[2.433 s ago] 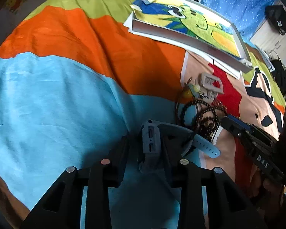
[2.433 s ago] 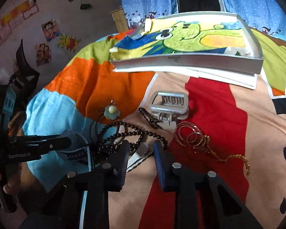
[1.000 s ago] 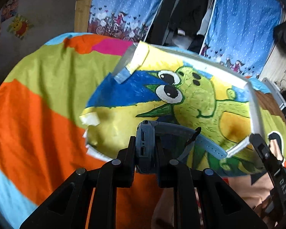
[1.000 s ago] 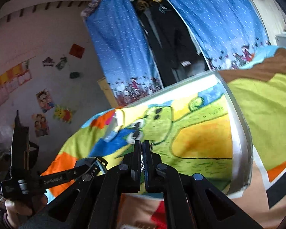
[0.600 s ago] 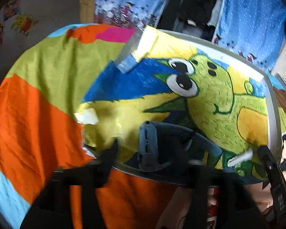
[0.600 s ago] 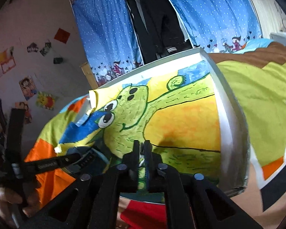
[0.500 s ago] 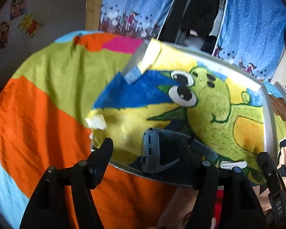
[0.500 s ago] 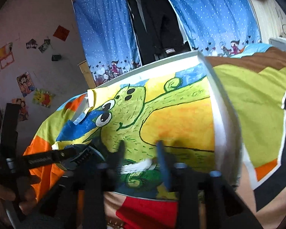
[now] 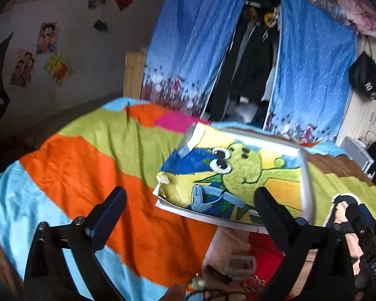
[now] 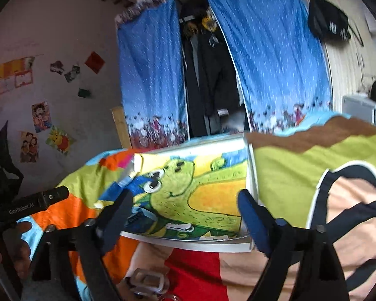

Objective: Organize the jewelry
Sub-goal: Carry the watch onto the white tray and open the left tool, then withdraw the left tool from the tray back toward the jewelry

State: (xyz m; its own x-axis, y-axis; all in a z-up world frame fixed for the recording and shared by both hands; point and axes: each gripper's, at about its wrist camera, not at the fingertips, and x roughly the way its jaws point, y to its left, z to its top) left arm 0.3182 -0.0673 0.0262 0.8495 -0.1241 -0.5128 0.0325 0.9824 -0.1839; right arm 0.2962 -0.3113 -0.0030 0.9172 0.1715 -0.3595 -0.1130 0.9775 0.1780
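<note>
Shallow white-rimmed tray lined w/ a green cartoon-creature drawing [image 9: 238, 173] sits on the bed's patchwork cover of orange, lime, sky-blue and red panels [image 9: 82, 165], near the far edge, blue dotted curtains [image 9: 188, 45] right behind it. Plenty of open cover to the tray's left in the left wrist view, bare orange and lime; on the other side lime and tan panels are free too.

Left gripper [image 9: 188, 205] hangs above the cover short of the tray's near rim, jaws opening wide, nothing between them. Light-blue rubber-strap wristwatch [image 9: 208, 198] lies inside the tray at its near left corner, just beyond the tongs, apart from both fingers. Right gripper [image 10: 185, 210] likewise short of the near rim, jaws opening, nothing gripped; small white hair clip [image 10: 179, 226] lies in the tray near the front rim, ahead of and between its fingers, beside the watch. Clear of the pads, as far as I can tell.

Nearer than the tray, on the tan/red patch: grey plastic claw hair clip [image 9: 240, 263], dark bead strand [image 9: 213, 293], thin gold bangles [image 9: 253, 282], all blurred, low between the tongs. A bare hand [image 10: 17, 243] holds the left handle. Dark clothes [image 10: 208, 80] hang between the curtains; cartoon posters [image 10: 40, 130] on the wall.
</note>
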